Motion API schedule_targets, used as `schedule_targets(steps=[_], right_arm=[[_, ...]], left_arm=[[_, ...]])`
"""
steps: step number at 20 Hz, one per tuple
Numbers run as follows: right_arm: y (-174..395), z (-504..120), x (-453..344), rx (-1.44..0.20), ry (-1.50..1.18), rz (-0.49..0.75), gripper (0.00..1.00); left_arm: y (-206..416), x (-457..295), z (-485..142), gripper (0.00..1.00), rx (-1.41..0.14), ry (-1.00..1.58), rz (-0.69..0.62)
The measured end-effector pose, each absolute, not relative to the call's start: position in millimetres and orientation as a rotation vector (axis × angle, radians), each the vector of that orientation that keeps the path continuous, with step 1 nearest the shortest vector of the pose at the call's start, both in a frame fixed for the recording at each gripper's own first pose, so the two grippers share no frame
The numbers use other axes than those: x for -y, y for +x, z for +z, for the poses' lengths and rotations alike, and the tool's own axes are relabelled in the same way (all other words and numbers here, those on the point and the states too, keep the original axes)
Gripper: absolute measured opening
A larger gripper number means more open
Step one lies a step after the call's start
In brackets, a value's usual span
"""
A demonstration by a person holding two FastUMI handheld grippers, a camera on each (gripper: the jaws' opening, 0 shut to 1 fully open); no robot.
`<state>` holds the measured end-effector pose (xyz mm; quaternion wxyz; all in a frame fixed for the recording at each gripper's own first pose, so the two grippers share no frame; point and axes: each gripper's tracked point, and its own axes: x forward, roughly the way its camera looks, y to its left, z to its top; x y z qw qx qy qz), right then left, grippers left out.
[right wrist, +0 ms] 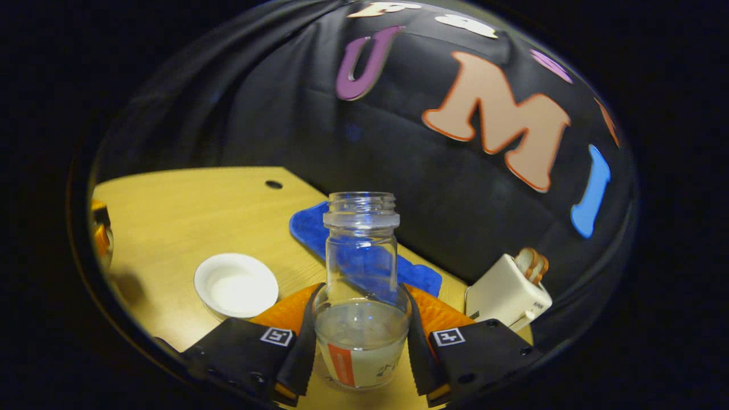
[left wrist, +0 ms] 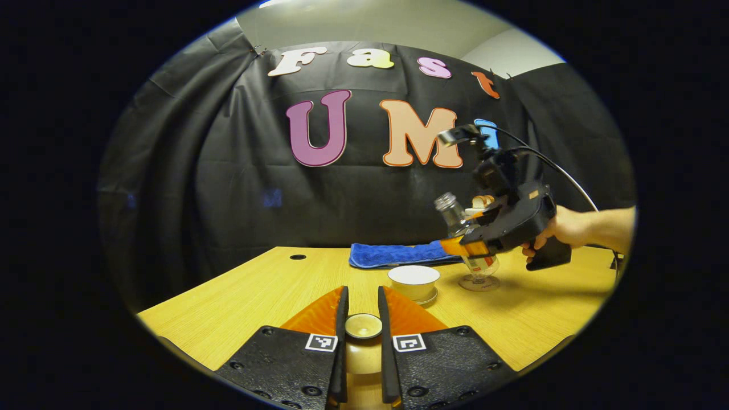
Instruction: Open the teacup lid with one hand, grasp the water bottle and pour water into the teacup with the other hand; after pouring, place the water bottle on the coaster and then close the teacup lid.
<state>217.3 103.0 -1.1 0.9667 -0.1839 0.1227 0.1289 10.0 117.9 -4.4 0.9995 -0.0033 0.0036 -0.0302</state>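
- Now the left gripper [left wrist: 363, 310] holds the teacup lid [left wrist: 364, 326] clamped between its fingers, off the open teacup [left wrist: 414, 282].
- Meanwhile the right gripper [right wrist: 362, 319] pinches the water bottle [right wrist: 361, 285], which leans over the coaster [left wrist: 479, 281] beside the cup.
- Likely step: setting the bottle down; next, stand it upright and release it.

- Dim booth, lit from above; the pale wooden table [left wrist: 239, 296] is the brightest surface.
- Soft shadows lie under objects.
- Fisheye bends edges; rims darken.
- The clear glass water bottle [right wrist: 361, 267] carries faint glints.
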Motion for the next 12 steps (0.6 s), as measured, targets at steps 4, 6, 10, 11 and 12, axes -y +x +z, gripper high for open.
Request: schedule_targets(steps=[4, 6, 10, 11, 12], right_arm=[[219, -1, -70, -0.162, -0.117, 0.161, 0.74], [217, 2, -63, -0.109, -0.081, 0.144, 0.74], [220, -14, -62, -0.096, -0.055, 0.143, 0.72], [219, -13, -63, -0.090, -0.056, 0.145, 0.73], [217, -12, -65, -0.076, -0.053, 0.140, 0.75]], left_arm=[[10, -118, -4, 0.21, -0.007, -0.007, -0.058], [10, -119, -4, 0.21, -0.008, -0.006, -0.057], [11, -119, -5, 0.21, -0.007, -0.007, -0.055], [10, -119, -5, 0.21, -0.008, -0.007, -0.055], [10, -119, -5, 0.21, -0.008, -0.007, -0.055]])
